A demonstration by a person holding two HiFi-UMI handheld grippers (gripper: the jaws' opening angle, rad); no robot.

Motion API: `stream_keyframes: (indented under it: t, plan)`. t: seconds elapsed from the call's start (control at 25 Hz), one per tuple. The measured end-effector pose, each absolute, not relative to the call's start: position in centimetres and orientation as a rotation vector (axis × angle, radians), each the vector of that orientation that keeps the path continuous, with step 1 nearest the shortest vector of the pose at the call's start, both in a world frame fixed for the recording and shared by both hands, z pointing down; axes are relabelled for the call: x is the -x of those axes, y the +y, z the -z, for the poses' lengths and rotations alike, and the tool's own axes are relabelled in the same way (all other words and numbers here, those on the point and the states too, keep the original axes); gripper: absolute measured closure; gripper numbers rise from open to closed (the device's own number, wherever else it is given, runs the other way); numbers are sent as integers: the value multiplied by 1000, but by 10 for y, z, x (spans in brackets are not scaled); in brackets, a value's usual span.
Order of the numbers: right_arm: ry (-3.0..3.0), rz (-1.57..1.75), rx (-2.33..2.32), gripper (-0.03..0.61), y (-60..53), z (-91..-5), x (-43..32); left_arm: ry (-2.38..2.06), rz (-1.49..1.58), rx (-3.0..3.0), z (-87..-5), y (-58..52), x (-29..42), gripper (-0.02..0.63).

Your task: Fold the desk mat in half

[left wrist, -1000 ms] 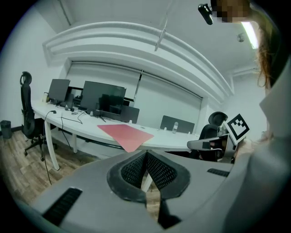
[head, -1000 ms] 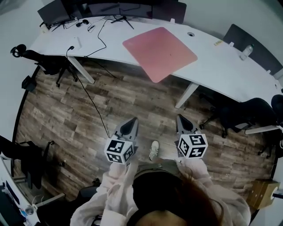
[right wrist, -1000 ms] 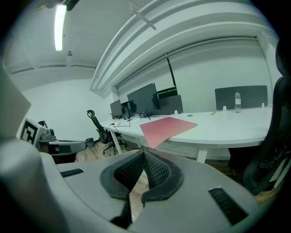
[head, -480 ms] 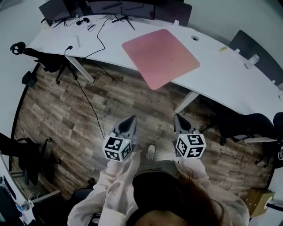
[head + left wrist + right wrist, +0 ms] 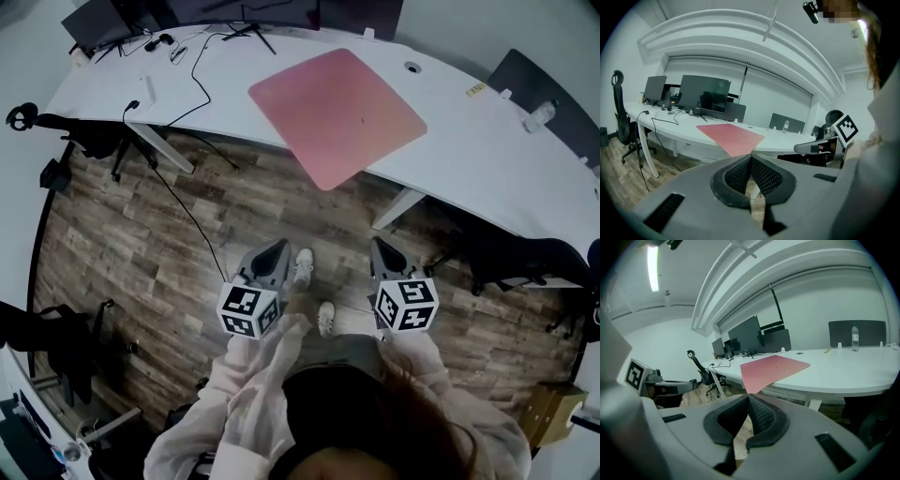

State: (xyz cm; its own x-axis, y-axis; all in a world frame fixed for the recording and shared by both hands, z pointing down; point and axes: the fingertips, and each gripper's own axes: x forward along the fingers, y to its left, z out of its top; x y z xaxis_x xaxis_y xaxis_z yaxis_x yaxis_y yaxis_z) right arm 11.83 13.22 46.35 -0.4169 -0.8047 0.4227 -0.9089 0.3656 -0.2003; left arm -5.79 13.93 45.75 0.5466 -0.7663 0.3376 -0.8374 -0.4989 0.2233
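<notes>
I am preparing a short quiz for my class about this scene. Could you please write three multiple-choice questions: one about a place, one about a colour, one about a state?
1. Where is the desk mat?
A) on a shelf
B) flat on the white desk, one corner past its edge
C) in a drawer

2. What colour is the mat?
A) blue
B) green
C) pink

3. How are the left gripper and the right gripper?
A) both shut, empty
B) both open
C) both shut on the mat

Answers:
1 B, the head view shows it lying there.
2 C, every view shows it pink.
3 A, each gripper view shows the jaws together with nothing between them.
</notes>
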Motion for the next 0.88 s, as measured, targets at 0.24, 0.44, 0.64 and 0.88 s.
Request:
stream_keyframes:
  t: [0.24,0.44,0.64,0.88]
  plan:
    - [-2332,-617,-1556,566,89,-470,-107,-1276,-283,-2441,-461,83,73,588]
    - [-2291,-636,-1594,566,32,-471,-97,-1223,-262,-2474,-458,20,80,588]
    - [-2248,-593,-1624,566,-20,-471,-86,-1127,-266,-2527,-463,-36,87,587]
    - [-2165,-514,-1608,566,-60,-487,-89,-998,-371,-2623,-479,-80,83,586]
